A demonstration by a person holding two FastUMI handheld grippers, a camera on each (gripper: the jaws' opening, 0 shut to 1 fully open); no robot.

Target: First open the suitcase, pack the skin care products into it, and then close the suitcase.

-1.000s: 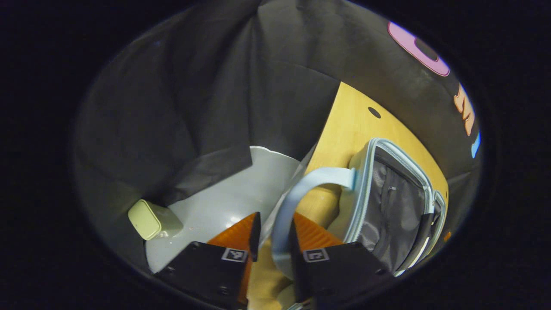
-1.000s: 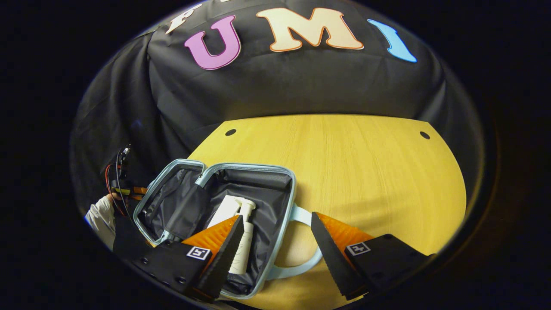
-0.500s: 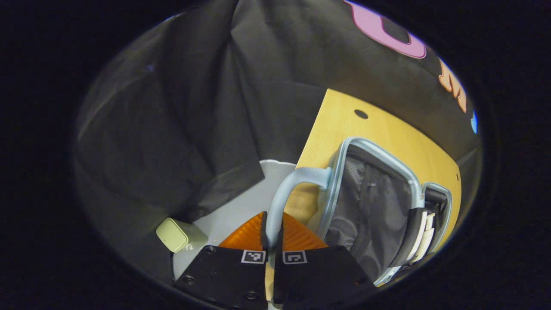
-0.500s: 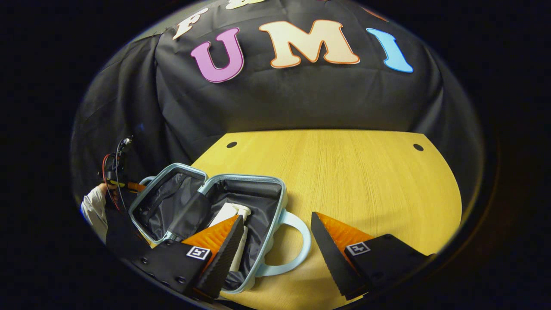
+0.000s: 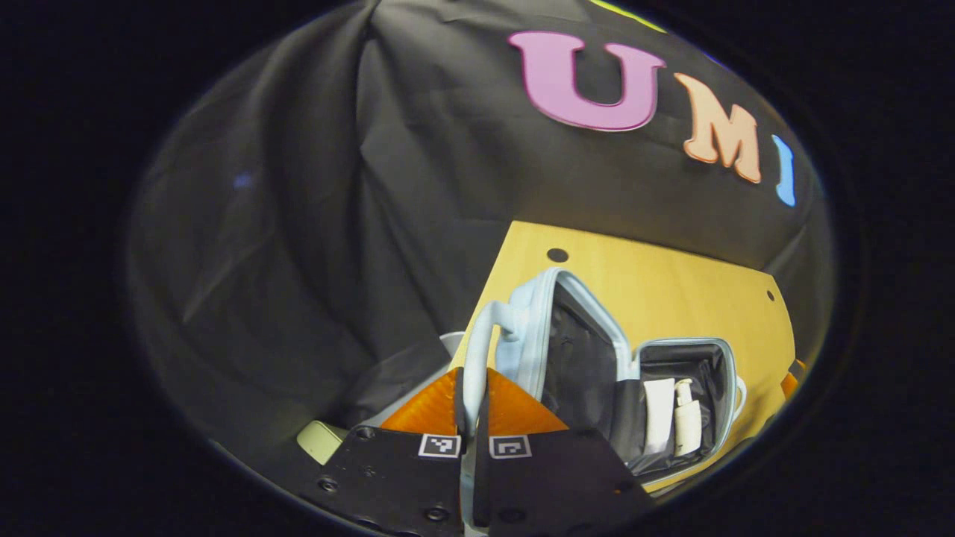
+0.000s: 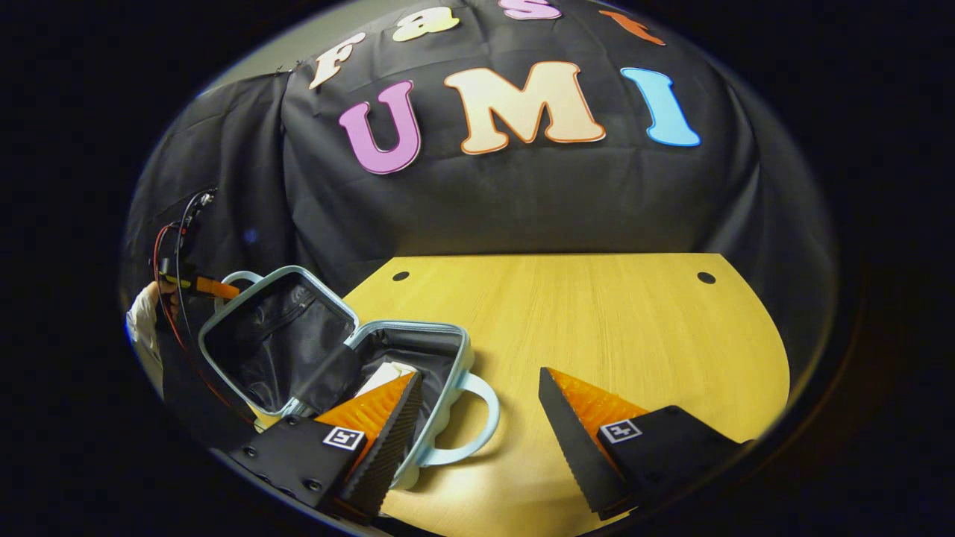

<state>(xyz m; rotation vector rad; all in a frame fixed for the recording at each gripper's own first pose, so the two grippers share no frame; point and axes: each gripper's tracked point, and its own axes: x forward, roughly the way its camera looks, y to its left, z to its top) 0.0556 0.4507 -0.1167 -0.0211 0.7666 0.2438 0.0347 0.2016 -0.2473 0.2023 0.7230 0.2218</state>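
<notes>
Pinched flat on the lid's pale-blue handle (image 5: pixel 477 350), the left gripper (image 5: pixel 471 406) tips that lid (image 6: pixel 276 339) up over the suitcase (image 6: pixel 418 358) on the table's (image 6: pixel 597 313) left end, seemingly to close it over bottles (image 5: pixel 668 414) lying lengthwise, while the right gripper (image 6: pixel 481 418) waits wide, gripping nothing.

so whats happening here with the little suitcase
A person is packing a small light-blue suitcase on a wooden table. The left gripper is shut on the handle of the suitcase lid, holding the lid partly raised. White skin care bottles lie in the open bottom half. The right gripper hangs open above the other handle, holding nothing. The case is not yet closed.
</notes>
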